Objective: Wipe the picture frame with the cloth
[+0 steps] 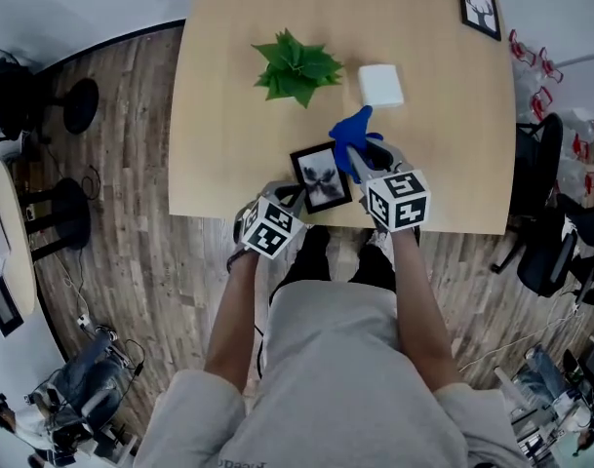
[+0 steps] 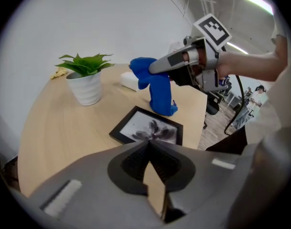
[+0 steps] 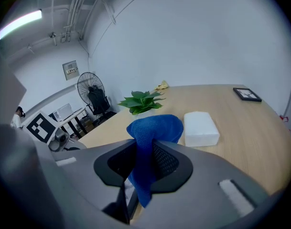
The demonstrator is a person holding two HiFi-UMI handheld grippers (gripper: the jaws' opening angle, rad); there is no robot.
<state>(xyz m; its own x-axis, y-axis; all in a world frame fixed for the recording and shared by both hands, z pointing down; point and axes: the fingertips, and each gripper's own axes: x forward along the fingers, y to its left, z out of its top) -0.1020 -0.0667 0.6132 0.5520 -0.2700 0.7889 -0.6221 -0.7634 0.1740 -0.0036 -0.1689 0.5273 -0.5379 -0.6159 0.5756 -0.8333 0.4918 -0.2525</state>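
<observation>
At the near edge of the pale wooden table (image 1: 228, 115), a small black picture frame (image 1: 321, 177) lies flat with its dark flower print facing up. The person stands right against that edge with a gripper in each hand.

The right gripper (image 1: 360, 159) is clenched on a blue cloth (image 1: 353, 135). In the right gripper view the cloth (image 3: 152, 128) is pinched between the two jaws, bunched above them and trailing below. Seen from the left gripper's side, the cloth (image 2: 157, 87) hangs down to the far edge of the frame (image 2: 147, 128). Whether it touches the frame or the table I cannot tell.

The left gripper (image 1: 292, 195) sits low, just beside the frame's near left corner. Its jaws (image 2: 149, 144) are closed tip to tip with nothing between them.

Farther back on the table stands a green plant (image 1: 297, 66) in a white pot. A white block (image 1: 381, 85) lies just to its right. A second black frame (image 1: 479, 9) lies well apart at the far right corner. The floor (image 1: 131, 213) around the table is wood plank.
</observation>
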